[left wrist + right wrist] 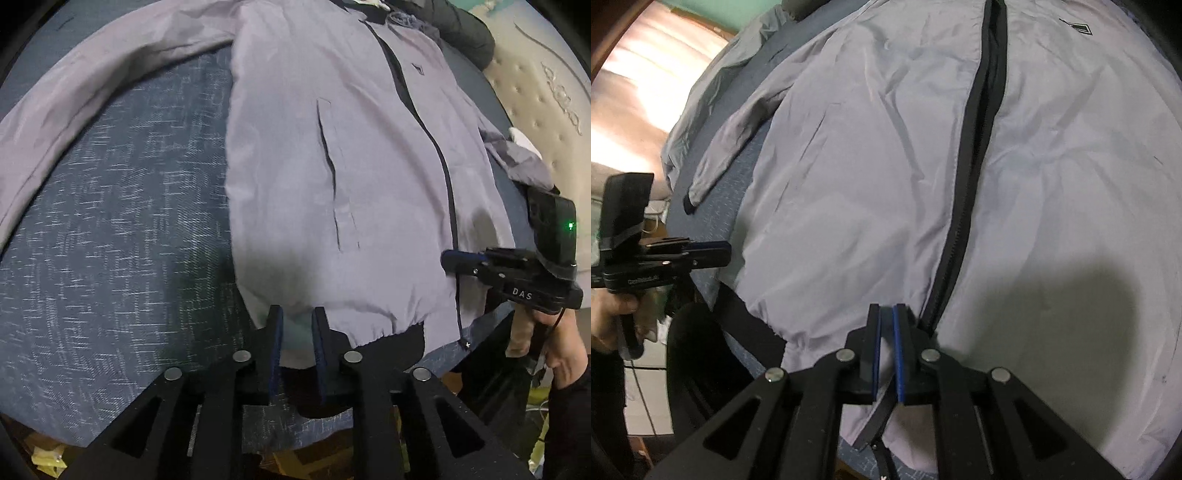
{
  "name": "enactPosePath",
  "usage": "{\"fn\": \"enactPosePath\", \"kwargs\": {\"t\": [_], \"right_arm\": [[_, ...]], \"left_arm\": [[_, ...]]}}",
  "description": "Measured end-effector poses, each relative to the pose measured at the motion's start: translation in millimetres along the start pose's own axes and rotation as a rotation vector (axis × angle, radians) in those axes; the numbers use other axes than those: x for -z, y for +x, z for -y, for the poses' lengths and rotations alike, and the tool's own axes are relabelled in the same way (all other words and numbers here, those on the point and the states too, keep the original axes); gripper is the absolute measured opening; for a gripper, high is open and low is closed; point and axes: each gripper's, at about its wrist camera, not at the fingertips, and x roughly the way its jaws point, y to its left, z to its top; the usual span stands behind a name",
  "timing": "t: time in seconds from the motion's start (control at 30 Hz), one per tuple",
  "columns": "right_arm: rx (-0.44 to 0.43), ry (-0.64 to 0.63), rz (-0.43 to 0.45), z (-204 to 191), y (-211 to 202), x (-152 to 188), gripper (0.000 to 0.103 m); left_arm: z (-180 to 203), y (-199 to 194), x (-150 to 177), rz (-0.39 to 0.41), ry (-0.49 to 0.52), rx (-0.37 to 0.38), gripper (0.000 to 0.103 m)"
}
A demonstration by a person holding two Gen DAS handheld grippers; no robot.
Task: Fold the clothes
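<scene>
1. The left gripper [297, 343] has its jaws narrowly parted around the near hem of the jacket [332, 166]; pale fabric sits between the blue pads, but I cannot tell whether they press on it
2. The right gripper [886, 347] has its jaws nearly closed, pinching the hem right beside the bottom of the zipper [975, 147], which looks like the way to keep the two front panels lined up
3. The jacket, a light grey-lilac one, lies front-up and spread flat on the blue speckled bedcover [110, 221], zipped most of the way, hem nearest to me and collar far away
4. Holding the hem at two spots seems meant for tugging the body smooth or lifting it for a fold
5. One sleeve [731, 147] lies out to the left, angled away from the body, not yet folded in
6. Writing: the side of the right gripper's body reads "DAS" [521, 295]; the left gripper's side carries small lettering [642, 283] too fine to read
7. A small dark chest logo [417, 68] sits right of the zipper; it shows a shape, no readable words
</scene>
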Motion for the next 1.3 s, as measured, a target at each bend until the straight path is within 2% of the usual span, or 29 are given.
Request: {"fn": "enactPosePath", "kwargs": {"t": [0.1,0.2,0.27,0.43,0.53,0.63,0.7,0.8,0.83,0.9,0.93,0.97,1.1,1.3], "right_arm": [[-0.016,0.002,0.044,3.6,-13.3,-1.2,0.006],[-0.015,0.008,0.004,7.5,-3.9,2.2,0.006],[-0.015,-0.006,0.007,5.4,-1.9,4.1,0.006],[-0.057,0.022,0.113,9.5,-21.6,-0.4,0.006],[-0.035,0.011,0.074,9.0,-10.0,-2.0,0.006],[-0.021,0.007,-0.003,9.9,7.7,2.2,0.006],[-0.048,0.021,-0.009,11.6,8.5,3.9,0.006],[-0.045,0.032,0.062,15.4,-5.4,-1.7,0.006],[-0.043,0.046,0.094,18.2,-11.9,-5.1,0.008],[-0.051,0.097,0.152,29.0,-24.4,-13.5,0.023],[-0.054,0.122,0.179,33.9,-30.2,-17.9,0.036],[-0.054,0.138,0.200,34.1,-31.5,-24.1,0.039],[-0.056,0.177,0.249,43.1,-38.4,-45.8,0.039],[-0.054,0.191,0.259,52.6,-29.2,-82.6,0.039]], "left_arm": [[-12.0,2.5,8.9,-0.022,-0.001,-0.003,0.020],[-27.7,1.1,24.1,-0.044,0.006,-0.001,0.022],[-24.4,-1.7,24.9,-0.043,0.026,-0.008,0.025],[-27.8,-15.2,25.9,-0.014,0.018,0.012,0.027],[-32.6,-11.4,30.3,-0.032,0.013,0.005,0.027],[-37.0,-14.5,32.4,-0.026,0.004,0.013,0.027],[-39.6,-20.5,32.6,-0.014,-0.001,0.020,0.027],[-43.8,-33.1,29.9,0.017,0.000,0.019,0.028],[-48.7,-38.5,26.8,0.029,-0.005,0.022,0.028],[-49.5,-41.8,12.3,0.054,-0.015,0.023,0.028],[-48.2,-42.0,3.5,0.067,-0.020,0.021,0.029],[-46.9,-42.2,-5.3,0.080,-0.024,0.020,0.029],[-47.4,-42.7,-22.2,0.127,-0.040,0.031,0.029],[-39.9,-31.0,-43.0,0.187,-0.067,0.072,0.029]]}}
